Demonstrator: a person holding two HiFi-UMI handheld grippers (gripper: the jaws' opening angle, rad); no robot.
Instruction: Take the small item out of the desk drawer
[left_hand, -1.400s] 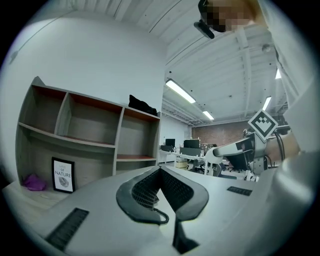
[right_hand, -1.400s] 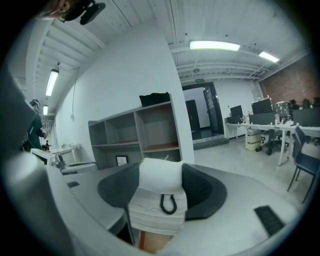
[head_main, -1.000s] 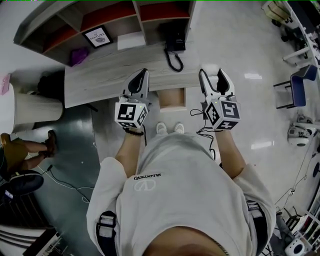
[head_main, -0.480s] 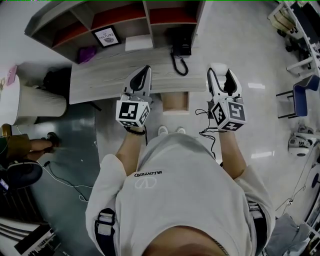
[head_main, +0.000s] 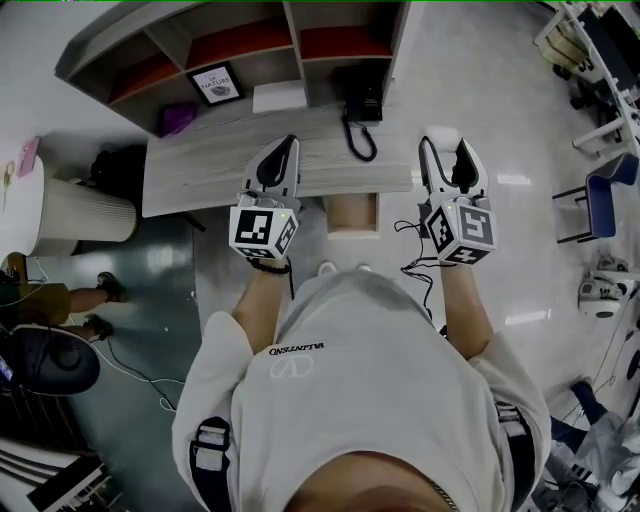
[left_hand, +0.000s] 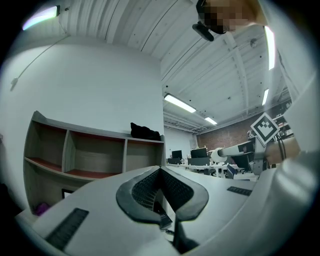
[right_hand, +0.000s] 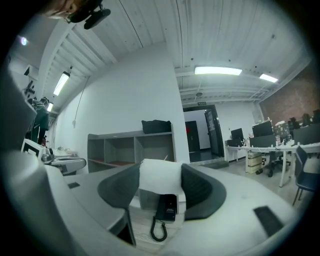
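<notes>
The desk drawer (head_main: 352, 213) stands pulled out under the pale wooden desk (head_main: 220, 160), its wooden inside bare as far as I can see. My right gripper (head_main: 446, 148) hovers over the desk's right end, right of the drawer, shut on a small white item (head_main: 441, 136). In the right gripper view the white item (right_hand: 159, 176) fills the gap between the dark pads (right_hand: 117, 190) of that gripper (right_hand: 160, 184). My left gripper (head_main: 284, 146) hangs above the desk top left of the drawer, shut and holding nothing. In its own view this gripper (left_hand: 160, 172) has its pads meeting at the tip.
On the desk lie a black corded phone (head_main: 358, 105), a white box (head_main: 280, 96), a framed picture (head_main: 218, 84) and a purple object (head_main: 176, 118) under the shelf unit (head_main: 240, 35). A white round stand (head_main: 70, 215) and another person (head_main: 40, 300) are at left, a blue chair (head_main: 605, 190) at right.
The view has drifted, so the desk now sits slightly lower and further right in the picture. Both grippers keep their pose, the right still holding the white item. The person at left has shifted.
</notes>
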